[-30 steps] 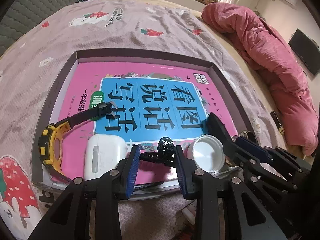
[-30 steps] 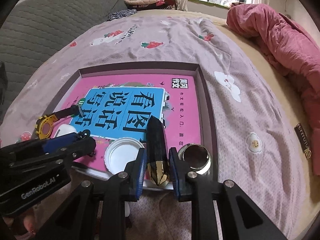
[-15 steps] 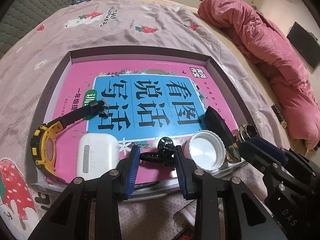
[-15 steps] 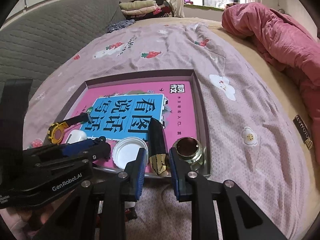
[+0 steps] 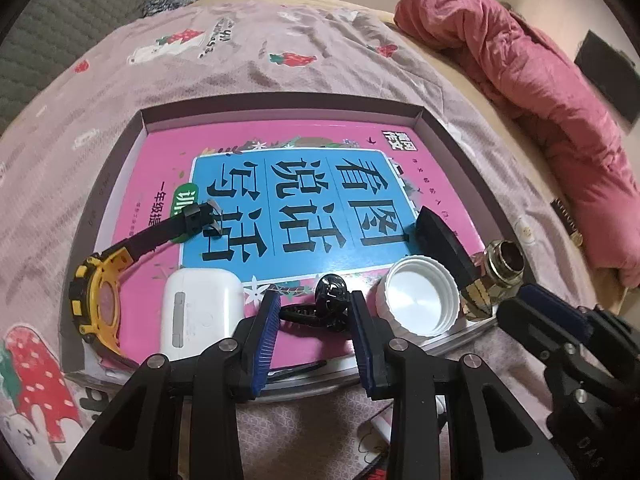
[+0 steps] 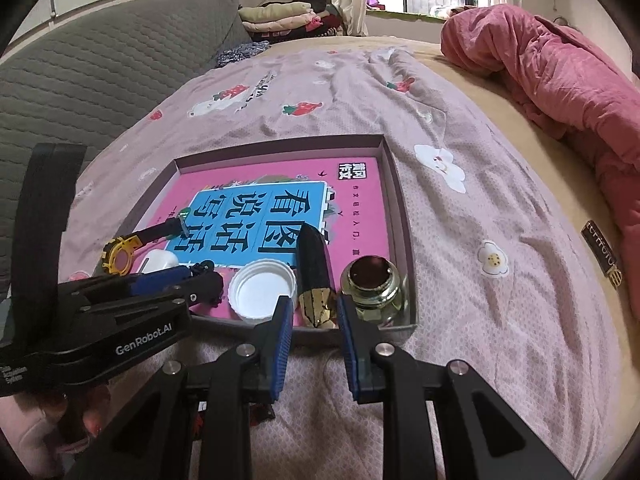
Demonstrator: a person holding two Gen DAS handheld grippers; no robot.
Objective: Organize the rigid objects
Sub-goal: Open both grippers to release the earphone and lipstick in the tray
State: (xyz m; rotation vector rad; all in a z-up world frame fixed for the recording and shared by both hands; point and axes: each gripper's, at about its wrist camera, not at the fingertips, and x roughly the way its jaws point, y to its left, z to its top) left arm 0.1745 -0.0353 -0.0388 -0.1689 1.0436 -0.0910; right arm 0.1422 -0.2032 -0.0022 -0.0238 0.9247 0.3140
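Black clip (image 5: 330, 306) between parted fingers of left gripper (image 5: 316, 312), untouched; right gripper (image 6: 314, 322) open, straddling black-gold piece (image 6: 316, 280) tip.

Soft window daylight, strong fisheye edges

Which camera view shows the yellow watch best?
The left wrist view shows the yellow watch best: its whole case and black strap lie in plain sight near the tray's left wall. In the right wrist view the watch is small, far off and partly behind the left gripper.
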